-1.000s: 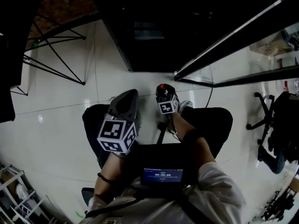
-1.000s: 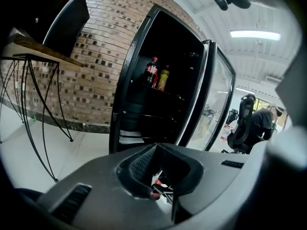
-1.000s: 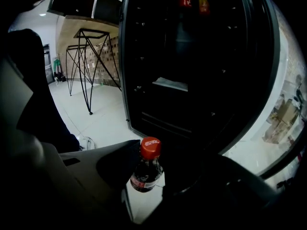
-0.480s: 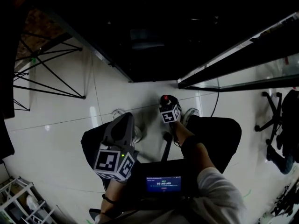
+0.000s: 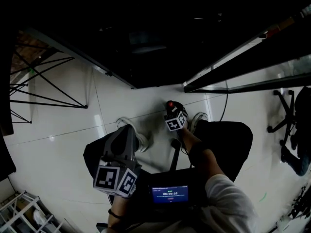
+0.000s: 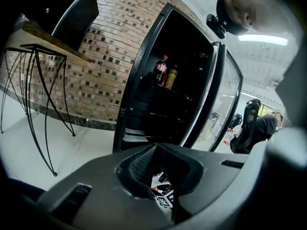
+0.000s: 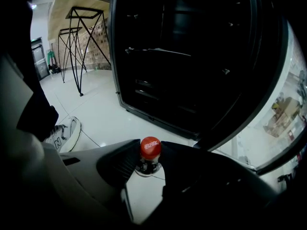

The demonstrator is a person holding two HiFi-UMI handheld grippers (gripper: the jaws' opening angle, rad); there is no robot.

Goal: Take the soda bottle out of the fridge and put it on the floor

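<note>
Soda bottle (image 7: 150, 150): upright, long axis vertical, neck clamped in the right gripper (image 7: 150, 163), body hanging straight below it, low over the floor (image 7: 105, 119) before the open fridge (image 7: 192, 56); left gripper (image 6: 157, 164) closed, empty, farther back.

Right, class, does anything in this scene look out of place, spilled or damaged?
Only the fridge door stands out: it hangs wide open, with two bottles on a shelf inside. Nothing looks spilled or damaged.
</note>
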